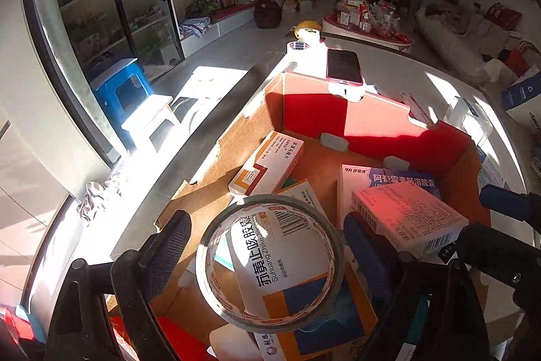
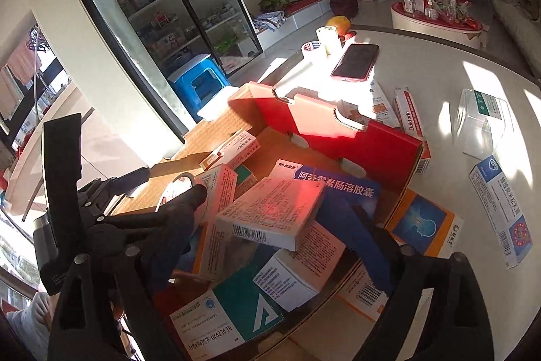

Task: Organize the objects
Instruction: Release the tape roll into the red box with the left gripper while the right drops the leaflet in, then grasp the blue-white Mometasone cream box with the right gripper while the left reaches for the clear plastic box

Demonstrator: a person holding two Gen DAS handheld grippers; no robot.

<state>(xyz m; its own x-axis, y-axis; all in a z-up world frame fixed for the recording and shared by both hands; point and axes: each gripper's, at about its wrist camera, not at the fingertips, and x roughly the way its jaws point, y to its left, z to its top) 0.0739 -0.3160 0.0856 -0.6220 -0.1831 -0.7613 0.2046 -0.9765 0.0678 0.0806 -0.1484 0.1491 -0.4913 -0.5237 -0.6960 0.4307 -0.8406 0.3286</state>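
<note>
- Care at this step, we judged, lay in letting each item settle inside the red-and-brown cardboard box [image 1: 372, 114] before drawing the tongs away, so nothing tipped over the low wall.
- Our left gripper [image 1: 267, 246] stood spread wide around the clear roll of packing tape [image 1: 270, 263]; neither black pad [image 1: 169, 246] pressed on its rim, and the roll lay tilted on an orange-and-blue medicine carton [image 1: 314, 303] in the box.
- Our right gripper [image 2: 270, 225] was likewise spread, with a white printed medicine carton [image 2: 270, 212] lying between its fingers on top of the heap; we saw no pad squeezing it.
- Beneath it sat a blue-and-white carton with large Chinese lettering [image 2: 338, 185], and the pile looked loose and crisscrossed, so it may shift.
- Still out on the pale tabletop [image 2: 439, 66] were a dark phone in a red case [image 2: 355, 61], a long blue-and-white tube carton [image 2: 500, 208] and a clear plastic case [image 2: 483, 120].
</note>
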